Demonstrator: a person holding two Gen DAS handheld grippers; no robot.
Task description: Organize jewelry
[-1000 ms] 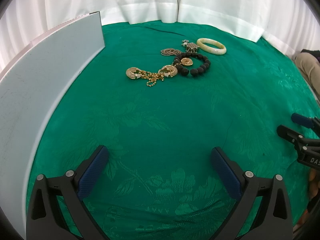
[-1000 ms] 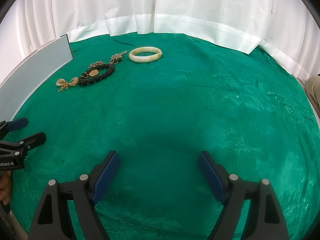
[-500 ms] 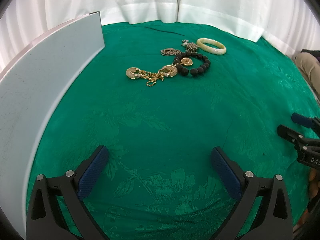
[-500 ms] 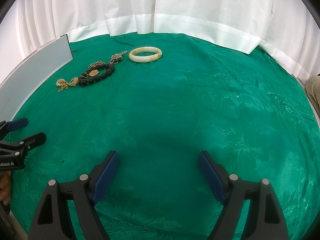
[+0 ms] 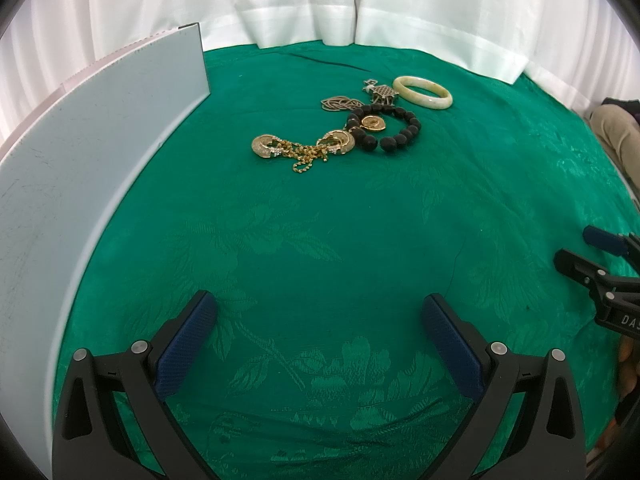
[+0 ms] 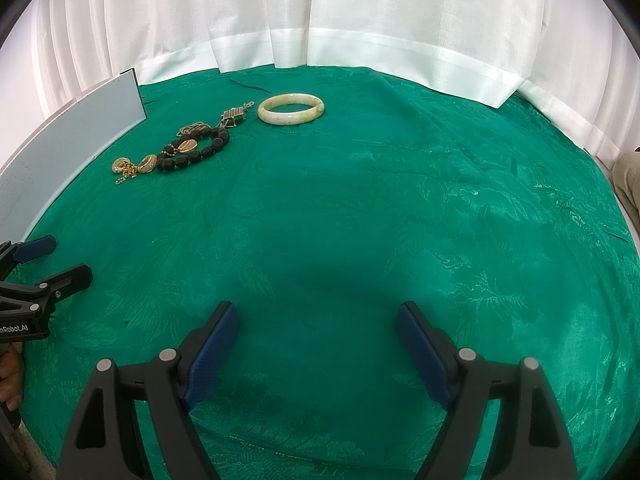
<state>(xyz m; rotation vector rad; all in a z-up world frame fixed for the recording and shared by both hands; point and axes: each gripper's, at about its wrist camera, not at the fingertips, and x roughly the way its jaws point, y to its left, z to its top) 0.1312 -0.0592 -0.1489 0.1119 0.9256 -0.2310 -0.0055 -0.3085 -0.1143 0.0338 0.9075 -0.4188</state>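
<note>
Left wrist view: smooth pale bangle point(image 5: 423, 92), black bead bracelet point(image 5: 384, 128), damask cloth point(image 5: 320, 240); both tongs point(image 5: 320, 316) point(image 6: 318, 320) agape, empty.

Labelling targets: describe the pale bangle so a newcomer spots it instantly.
On the green cloth, find the jewelry cluster near the white curtain. The bangle lies at its right end, apart from the black bead bracelet. It alone is one smooth, rigid, cream ring.

Worktop point(image 5: 320, 240) under green floral-patterned cloth, running ahead of the claw. Pale grey board point(image 5: 80, 152) stands on edge, left of the claw (curved only by the lens). White curtain point(image 6: 360, 12) hangs far ahead, hem touching the cloth.
</note>
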